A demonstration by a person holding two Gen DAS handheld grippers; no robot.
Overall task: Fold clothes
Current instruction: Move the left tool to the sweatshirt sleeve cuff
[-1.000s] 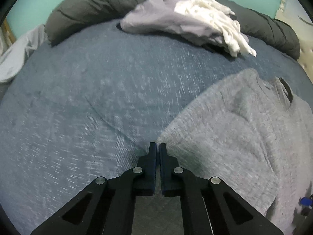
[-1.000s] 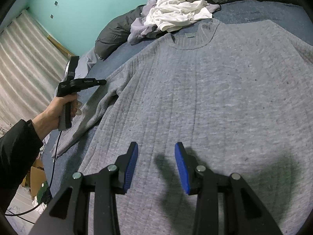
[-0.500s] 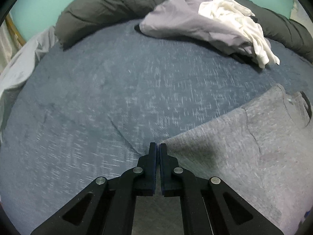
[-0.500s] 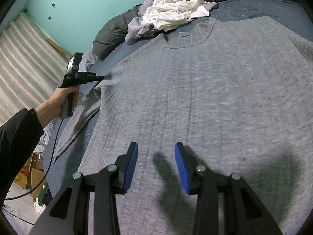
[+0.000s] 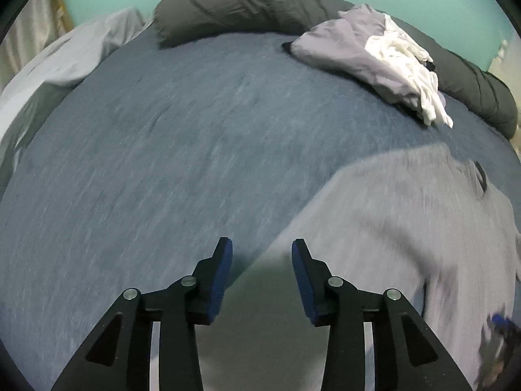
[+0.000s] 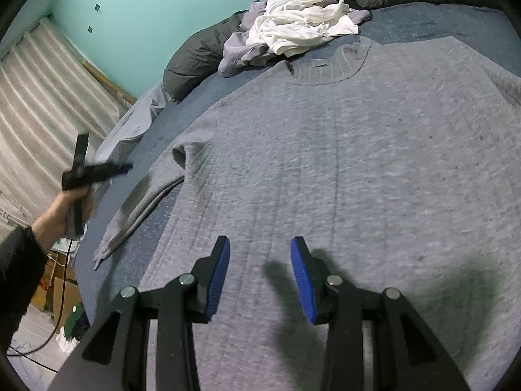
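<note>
My grey sweater lies flat, left sleeve folded; left tongs are opening, empty; right tongs spread, empty.

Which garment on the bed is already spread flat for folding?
The grey sweater, flat under the right gripper. The white shirt and lilac garment lie crumpled by the pillows.

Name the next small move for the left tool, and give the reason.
Probably bring the left tool, its jaws opening and empty, back to the sleeve and grip its cuff. The sweater lies flat, but that sleeve trails crumpled off its side, unfolded.
</note>
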